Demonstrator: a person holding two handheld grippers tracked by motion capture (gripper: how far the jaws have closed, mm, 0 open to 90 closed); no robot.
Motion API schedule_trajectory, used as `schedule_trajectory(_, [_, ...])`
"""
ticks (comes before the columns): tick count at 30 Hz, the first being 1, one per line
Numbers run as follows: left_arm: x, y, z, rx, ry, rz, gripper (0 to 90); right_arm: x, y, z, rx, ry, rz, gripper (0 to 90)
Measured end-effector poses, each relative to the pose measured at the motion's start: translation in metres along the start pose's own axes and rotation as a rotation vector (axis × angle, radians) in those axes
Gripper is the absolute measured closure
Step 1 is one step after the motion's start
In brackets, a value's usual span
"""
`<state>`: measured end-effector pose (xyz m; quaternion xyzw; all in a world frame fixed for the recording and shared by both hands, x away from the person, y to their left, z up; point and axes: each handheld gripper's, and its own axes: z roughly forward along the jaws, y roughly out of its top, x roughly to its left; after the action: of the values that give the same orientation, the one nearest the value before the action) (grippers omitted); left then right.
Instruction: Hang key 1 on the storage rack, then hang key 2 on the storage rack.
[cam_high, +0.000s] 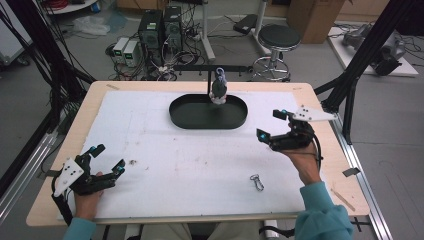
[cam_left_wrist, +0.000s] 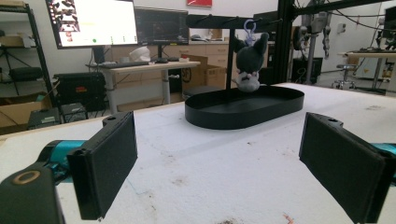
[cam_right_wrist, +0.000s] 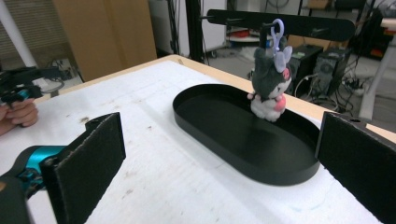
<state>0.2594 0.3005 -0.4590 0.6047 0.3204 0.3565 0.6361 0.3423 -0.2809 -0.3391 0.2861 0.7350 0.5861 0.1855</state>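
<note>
Open right gripper (cam_right_wrist: 219, 163), plush toy (cam_right_wrist: 268, 79) well beyond.

a lab: monitors (cam_left_wrist: 126, 23), computer towers (cam_high: 161, 27), black frame struts (cam_high: 367, 47)

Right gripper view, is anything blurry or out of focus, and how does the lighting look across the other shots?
Right gripper view: near jaws soft, plush toy and black tray fairly sharp. Left gripper view: monitor washed out bright. High view: even light, faint shadows, slightly grainy.
</note>
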Motion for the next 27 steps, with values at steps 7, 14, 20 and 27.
schedule_trajectory(7, [0.000, 0.000, 0.000, 0.000, 0.000, 0.001, 11.8, 0.008, -0.031, -0.026, -0.093, -0.040, -0.019, 0.7])
schedule_trajectory(14, [0.000, 0.000, 0.000, 0.001, 0.002, -0.001, 11.8, 0.008, -0.049, -0.031, -0.102, -0.051, 0.005, 0.7])
schedule_trajectory(20, [0.000, 0.000, 0.000, 0.002, 0.004, -0.003, 11.8, 0.009, -0.050, -0.032, -0.111, -0.048, 0.001, 0.7])
schedule_trajectory(27, [0.001, 0.000, 0.000, 0.004, 0.004, -0.002, 11.8, 0.008, -0.051, -0.036, -0.105, -0.050, -0.009, 0.7])
